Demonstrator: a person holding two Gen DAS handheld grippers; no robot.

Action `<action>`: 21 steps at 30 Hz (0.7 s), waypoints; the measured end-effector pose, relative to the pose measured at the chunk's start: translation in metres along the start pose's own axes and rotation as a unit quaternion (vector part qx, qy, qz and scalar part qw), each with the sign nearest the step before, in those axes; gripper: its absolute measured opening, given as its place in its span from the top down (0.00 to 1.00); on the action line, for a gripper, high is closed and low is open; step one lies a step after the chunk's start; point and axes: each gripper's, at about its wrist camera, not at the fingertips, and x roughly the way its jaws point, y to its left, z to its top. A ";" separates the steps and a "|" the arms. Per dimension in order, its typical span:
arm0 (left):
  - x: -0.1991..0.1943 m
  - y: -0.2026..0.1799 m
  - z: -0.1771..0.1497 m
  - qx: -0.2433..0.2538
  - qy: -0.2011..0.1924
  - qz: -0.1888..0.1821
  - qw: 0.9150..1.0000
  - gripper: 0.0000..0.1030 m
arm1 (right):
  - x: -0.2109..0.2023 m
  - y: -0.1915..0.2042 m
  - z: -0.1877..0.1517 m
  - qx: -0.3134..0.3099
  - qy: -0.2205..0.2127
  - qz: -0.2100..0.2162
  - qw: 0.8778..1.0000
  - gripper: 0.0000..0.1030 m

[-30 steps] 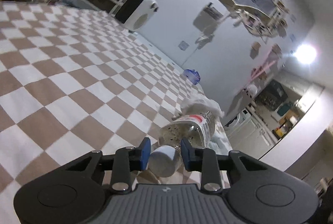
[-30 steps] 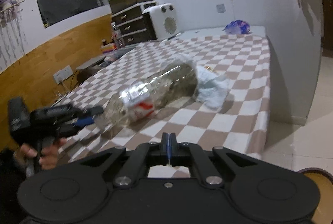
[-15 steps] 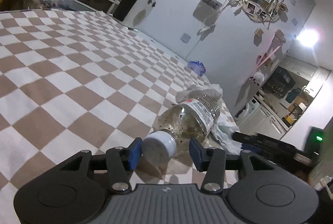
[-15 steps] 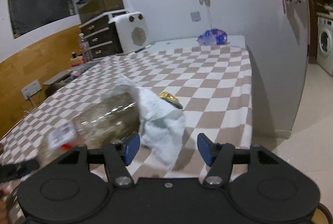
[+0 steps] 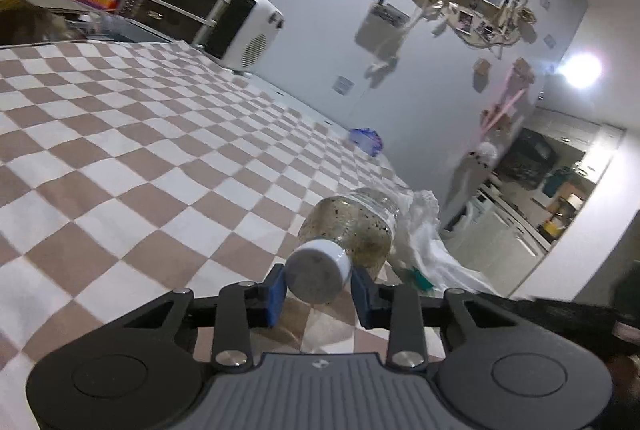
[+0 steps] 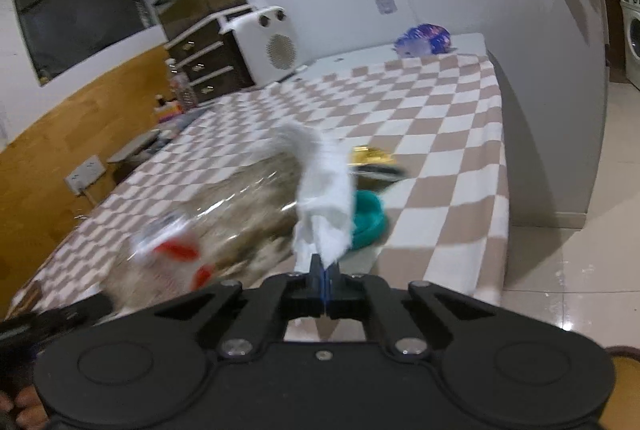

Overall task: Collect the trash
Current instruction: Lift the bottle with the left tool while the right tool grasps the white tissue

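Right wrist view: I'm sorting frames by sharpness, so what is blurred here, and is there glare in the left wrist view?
Right wrist view: the plastic bottle and the white tissue pinched by the right gripper are motion-smeared, while the checkered tablecloth behind stays fairly crisp. Left wrist view: sharper overall, the bottle cap clear between the left gripper fingers; a ceiling light flares at the right.

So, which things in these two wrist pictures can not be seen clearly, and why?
- Bottle, right wrist view: motion blur, label unreadable.
- Gold item, right wrist view: blurred, partly behind the tissue; cannot be identified.
- Teal item: half hidden by the tissue.
- Left gripper, left wrist view: jaws flank the bottle cap; contact unclear.
- Bottle's far end, left wrist view: hidden by its own body.
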 end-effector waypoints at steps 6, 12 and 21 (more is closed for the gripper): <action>-0.026 -0.011 -0.016 -0.025 -0.004 0.025 0.999 0.65 | -0.060 0.025 -0.024 -0.023 -0.005 0.054 0.998 1.00; -0.069 -0.028 -0.037 -0.020 -0.022 0.062 0.998 0.65 | -0.112 0.053 -0.054 -0.060 0.010 0.117 0.991 1.00; -0.119 -0.056 -0.065 0.009 0.008 0.083 0.996 0.65 | -0.183 0.076 -0.093 -0.107 0.024 0.169 0.979 1.00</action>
